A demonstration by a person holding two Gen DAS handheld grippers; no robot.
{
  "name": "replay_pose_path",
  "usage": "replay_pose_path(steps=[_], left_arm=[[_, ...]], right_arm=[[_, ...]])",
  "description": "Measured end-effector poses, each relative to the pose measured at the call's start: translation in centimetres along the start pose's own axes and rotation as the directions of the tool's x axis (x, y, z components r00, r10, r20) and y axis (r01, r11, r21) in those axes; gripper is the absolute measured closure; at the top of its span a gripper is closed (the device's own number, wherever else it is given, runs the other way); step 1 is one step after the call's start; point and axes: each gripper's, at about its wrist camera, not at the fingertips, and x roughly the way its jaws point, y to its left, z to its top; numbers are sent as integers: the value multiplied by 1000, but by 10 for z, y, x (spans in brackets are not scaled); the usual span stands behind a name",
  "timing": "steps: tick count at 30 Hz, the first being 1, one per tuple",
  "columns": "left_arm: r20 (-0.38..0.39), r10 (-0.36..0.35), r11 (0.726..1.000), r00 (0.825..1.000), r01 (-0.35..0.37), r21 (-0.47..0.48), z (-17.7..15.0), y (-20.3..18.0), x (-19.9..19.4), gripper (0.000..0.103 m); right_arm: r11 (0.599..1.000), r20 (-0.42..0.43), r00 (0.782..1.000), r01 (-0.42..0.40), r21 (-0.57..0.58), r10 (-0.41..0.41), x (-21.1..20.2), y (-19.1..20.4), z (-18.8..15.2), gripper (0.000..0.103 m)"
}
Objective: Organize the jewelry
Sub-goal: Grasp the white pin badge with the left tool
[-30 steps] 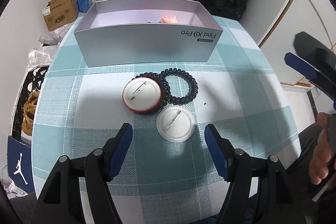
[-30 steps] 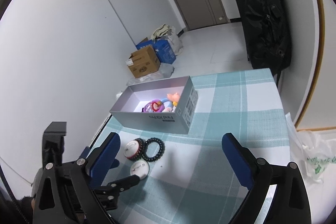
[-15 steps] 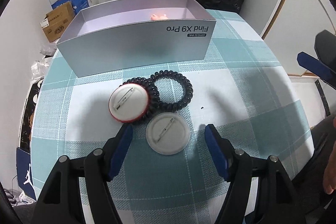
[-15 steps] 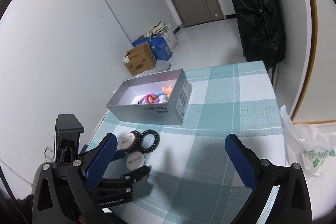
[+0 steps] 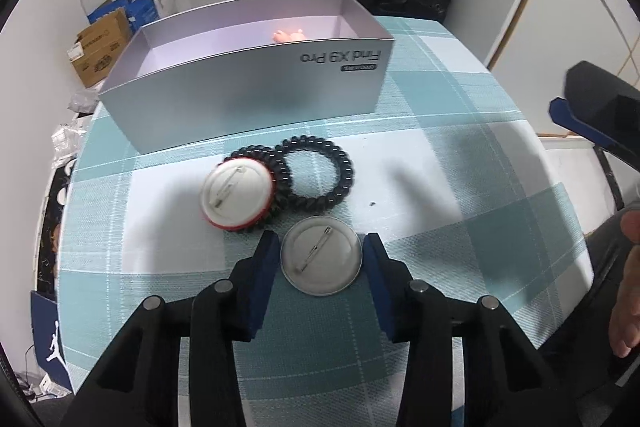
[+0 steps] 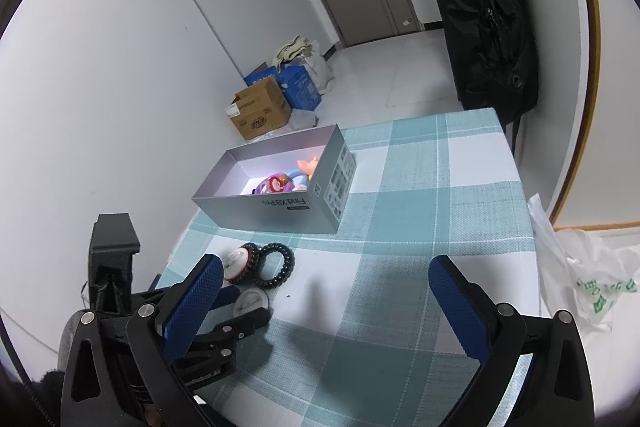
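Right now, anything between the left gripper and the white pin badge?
Nothing visible. The left gripper has its fingers on either side of the white pin badge, which lies face down on the tablecloth; whether they touch it is unclear.

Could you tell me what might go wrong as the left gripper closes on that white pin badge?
The white pin badge lies flat, pin side up, between the left gripper fingers, so the thin disc might slip out or skid on the checked tablecloth. The left finger sits close to the red-rimmed badge resting on a black spiral hair tie; closing may nudge them.
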Motion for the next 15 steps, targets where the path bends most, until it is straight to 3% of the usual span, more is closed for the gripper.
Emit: replay_pose_path(steps=[8, 15], left_arm=[[-1, -67, 998, 998, 67, -8, 0, -2, -7, 66], [105, -115, 989, 988, 124, -83, 4, 21, -42, 66]], right_arm=[[1000, -8, 1000, 25, 10, -25, 1, -3, -3, 0], [999, -24, 999, 45, 29, -45, 2, -6, -6, 0]])
